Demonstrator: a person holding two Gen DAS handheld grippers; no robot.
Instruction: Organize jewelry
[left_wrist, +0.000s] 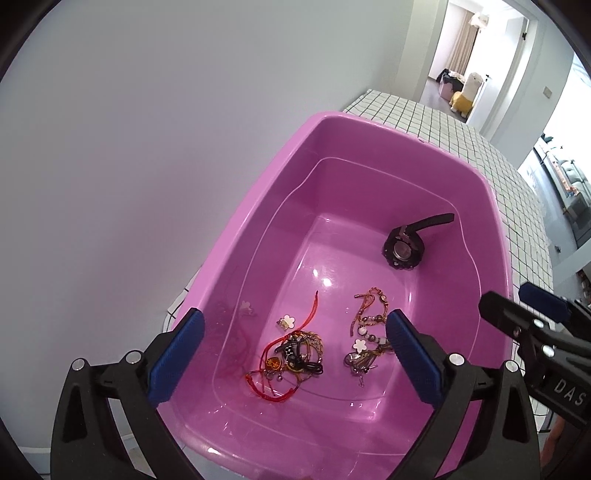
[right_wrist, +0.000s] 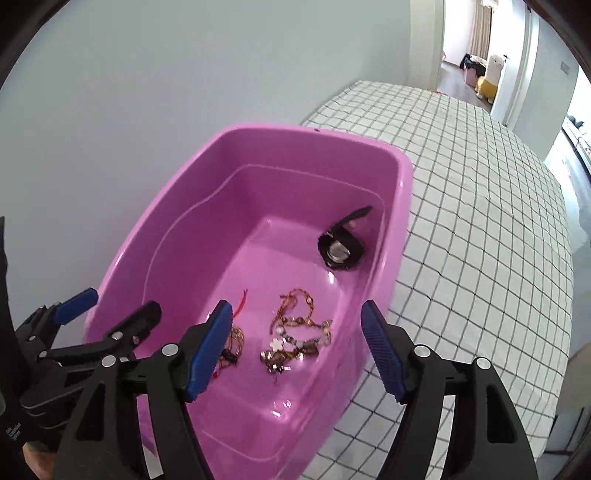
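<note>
Tub: a pink plastic tub stands on a white checked cloth, against a pale wall.
Watch: a black watch lies at the far right of the tub floor, well apart from the other pieces.
Red cord tangle: a red cord bracelet heaps with dark and gold pieces near the left.
Beaded tangle: a beaded chain with a white flower charm lies just right of it.
Left gripper: jaws wide apart, empty, above the near end of the tub.
Right gripper: jaws wide apart, empty, over the tub's near right rim.
</note>
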